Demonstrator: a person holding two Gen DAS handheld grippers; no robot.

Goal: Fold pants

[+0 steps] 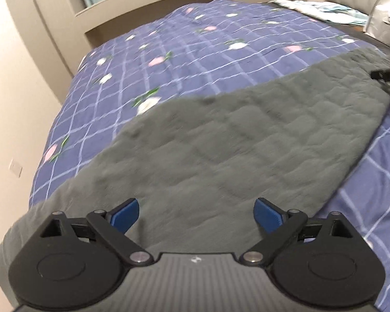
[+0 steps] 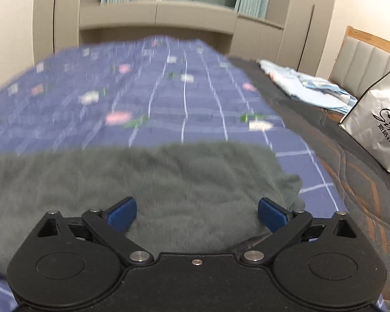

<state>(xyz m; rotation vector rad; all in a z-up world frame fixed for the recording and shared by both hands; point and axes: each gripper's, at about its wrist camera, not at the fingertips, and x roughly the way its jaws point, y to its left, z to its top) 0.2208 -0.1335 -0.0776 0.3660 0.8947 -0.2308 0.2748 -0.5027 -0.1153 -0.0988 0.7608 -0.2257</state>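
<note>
Two grippers hang over the grey fleecy pants (image 1: 234, 140) — each with its blue-padded jaws spread wide and gripping nothing. The left gripper (image 1: 196, 214) sits above one end of the cloth, which stretches away ahead of it; the right gripper (image 2: 197, 214) is over the other end, fabric lying between and just past its fingers. The pants lie flat on a blue checked floral bedspread (image 1: 184, 52). Beige cabinets (image 2: 156, 13) and a curtained window stand behind. A silver paper bag (image 2: 377, 122) stands beside folded pale-blue laundry (image 2: 306, 88); its contents are hidden.
</note>
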